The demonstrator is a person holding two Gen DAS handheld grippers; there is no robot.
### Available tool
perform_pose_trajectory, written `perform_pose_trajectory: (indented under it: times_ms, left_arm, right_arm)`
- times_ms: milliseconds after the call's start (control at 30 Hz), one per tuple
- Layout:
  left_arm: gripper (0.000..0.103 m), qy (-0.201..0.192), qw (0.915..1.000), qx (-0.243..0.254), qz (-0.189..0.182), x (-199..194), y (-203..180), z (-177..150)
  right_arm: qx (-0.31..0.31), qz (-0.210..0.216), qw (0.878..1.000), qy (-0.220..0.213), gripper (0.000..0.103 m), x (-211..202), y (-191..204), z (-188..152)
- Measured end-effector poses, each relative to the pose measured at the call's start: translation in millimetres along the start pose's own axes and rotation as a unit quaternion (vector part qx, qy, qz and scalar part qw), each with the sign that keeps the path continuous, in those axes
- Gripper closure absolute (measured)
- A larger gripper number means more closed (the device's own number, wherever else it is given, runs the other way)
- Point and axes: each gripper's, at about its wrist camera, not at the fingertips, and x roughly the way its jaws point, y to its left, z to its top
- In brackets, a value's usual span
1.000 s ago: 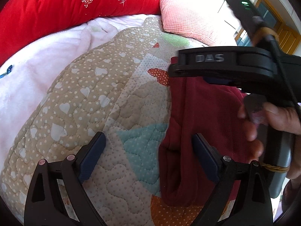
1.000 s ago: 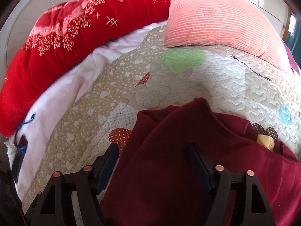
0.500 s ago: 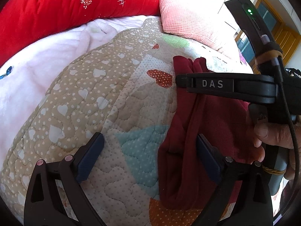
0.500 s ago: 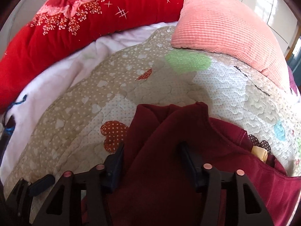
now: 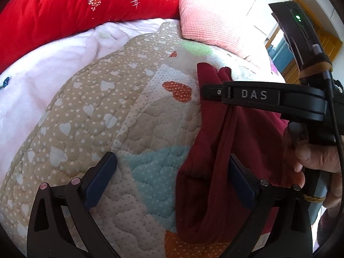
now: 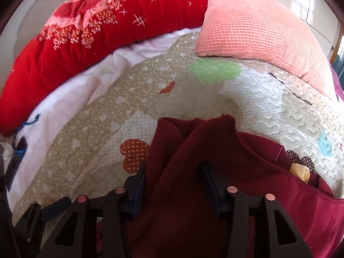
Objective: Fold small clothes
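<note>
A dark maroon garment (image 5: 204, 172) (image 6: 215, 193) lies rumpled on the quilted heart-patterned bedspread (image 5: 96, 118). My right gripper (image 6: 174, 182) points down onto its upper part. Its jaws are closing, and a bunched ridge of the cloth fills the gap and touches both pads. In the left wrist view the right gripper's black body (image 5: 258, 99) stands over the garment, held by a hand (image 5: 311, 157). My left gripper (image 5: 172, 176) is open wide. Its left finger is over bare quilt, and its right finger is over the garment's lower left edge.
A red embroidered bolster (image 6: 86, 32) and a pink ribbed pillow (image 6: 258, 25) lie along the far side of the bed. A white fleece blanket (image 5: 43, 64) borders the quilt on the left. A yellow label (image 6: 300, 169) shows at the garment's neckline. A doorway (image 5: 318, 43) is at far right.
The right gripper's jaws have narrowed, gathering the maroon cloth into a raised ridge between the pads. The left gripper has stayed open in place.
</note>
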Motion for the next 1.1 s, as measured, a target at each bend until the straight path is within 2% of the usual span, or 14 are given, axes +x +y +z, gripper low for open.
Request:
perform_pose_trajectory:
  times_ms: [33,233,300,333,367,400,433,467,533,633,767,933,1100]
  left_arm:
    - [0.003,-0.001,1.0000,0.000,-0.008,0,-1,0]
    - [0.009,0.004,0.9975,0.010,-0.069,-4,-8,2]
    - [0.009,0.007,0.9970,0.018,-0.075,-2,-12,0]
    - [0.013,0.007,0.9971,0.025,-0.072,-1,-15,-2]
    - [0.030,0.006,0.9969,0.032,-0.071,0,-18,-3]
    - [0.040,0.009,0.9962,0.038,-0.078,1,-20,-3]
    - [0.057,0.017,0.9946,0.037,-0.096,2,-21,-2]
    - [0.067,0.022,0.9931,0.030,-0.112,3,-21,-2]
    - [0.079,0.017,0.9914,0.028,-0.126,-1,-24,-2]
    - [0.083,0.000,0.9903,0.033,-0.135,-14,-34,1]
    - [0.083,-0.014,0.9861,0.039,-0.161,-37,-60,5]
    - [0.083,-0.017,0.9792,0.097,-0.178,-59,-128,5]
    - [0.083,0.001,0.9681,0.143,-0.206,-55,-202,-3]
  right_arm:
    - [0.002,0.009,1.000,-0.003,0.066,-2,-1,-1]
    - [0.028,0.043,0.999,-0.016,0.075,-12,-10,-4]
    - [0.038,0.053,0.998,-0.020,0.077,-13,-13,-6]
    - [0.043,0.056,0.997,-0.022,0.078,-14,-15,-6]
    - [0.048,0.059,0.997,-0.025,0.078,-15,-16,-7]
    - [0.052,0.061,0.996,-0.029,0.079,-17,-17,-8]
    - [0.054,0.062,0.996,-0.033,0.080,-20,-17,-9]
    - [0.054,0.063,0.996,-0.037,0.081,-24,-18,-10]
    - [0.052,0.062,0.996,-0.046,0.083,-33,-18,-12]
    - [0.052,0.060,0.995,-0.061,0.085,-52,-25,-14]
    - [0.048,0.060,0.993,-0.086,0.088,-92,-41,-19]
    - [0.034,0.042,0.992,-0.118,0.088,-150,-69,-32]
    - [0.057,0.004,0.989,-0.137,0.088,-201,-129,-62]
